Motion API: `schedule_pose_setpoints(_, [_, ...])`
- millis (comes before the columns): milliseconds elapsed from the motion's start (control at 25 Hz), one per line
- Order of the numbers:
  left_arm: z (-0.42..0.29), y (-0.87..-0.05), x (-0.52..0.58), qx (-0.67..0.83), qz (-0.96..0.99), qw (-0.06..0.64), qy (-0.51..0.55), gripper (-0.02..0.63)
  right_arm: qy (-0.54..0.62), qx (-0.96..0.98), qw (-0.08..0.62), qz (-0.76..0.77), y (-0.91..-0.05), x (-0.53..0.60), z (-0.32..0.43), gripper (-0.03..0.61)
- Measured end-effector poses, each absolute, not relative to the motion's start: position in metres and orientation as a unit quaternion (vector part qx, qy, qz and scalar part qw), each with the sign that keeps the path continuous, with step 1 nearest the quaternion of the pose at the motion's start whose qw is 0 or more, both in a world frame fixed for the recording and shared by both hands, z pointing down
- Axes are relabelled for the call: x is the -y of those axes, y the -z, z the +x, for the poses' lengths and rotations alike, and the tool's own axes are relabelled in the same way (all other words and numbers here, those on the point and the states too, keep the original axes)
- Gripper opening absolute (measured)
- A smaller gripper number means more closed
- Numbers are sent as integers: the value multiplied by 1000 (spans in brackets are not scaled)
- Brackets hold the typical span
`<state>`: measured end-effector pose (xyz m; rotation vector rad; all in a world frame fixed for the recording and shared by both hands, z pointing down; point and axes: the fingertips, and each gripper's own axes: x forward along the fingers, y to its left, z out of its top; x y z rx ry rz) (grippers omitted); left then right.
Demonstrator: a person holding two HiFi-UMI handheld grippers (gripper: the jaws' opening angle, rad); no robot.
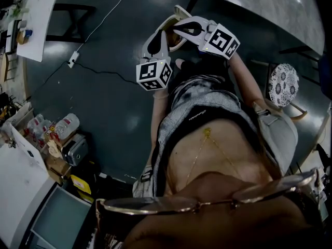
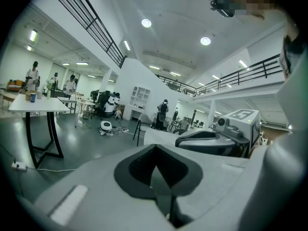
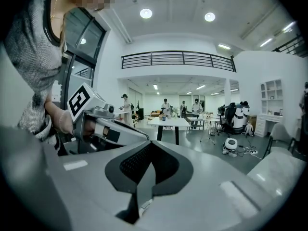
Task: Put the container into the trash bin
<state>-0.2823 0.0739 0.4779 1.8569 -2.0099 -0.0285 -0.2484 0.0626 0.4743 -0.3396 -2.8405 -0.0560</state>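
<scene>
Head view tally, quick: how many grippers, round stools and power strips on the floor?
Grippers: 2, left gripper and right gripper
Round stool: 1
Power strip: 1
Total: 4

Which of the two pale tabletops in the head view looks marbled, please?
The grey-veined tabletop at upper right; the white rectangular tabletop at upper left is plain.
</scene>
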Motion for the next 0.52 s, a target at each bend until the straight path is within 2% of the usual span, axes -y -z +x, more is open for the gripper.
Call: schedule_pose_setpoints(520, [-275, -481, -76, 713, 672, 202, 5, 0, 26, 982, 148, -115, -477, -62, -242, 25])
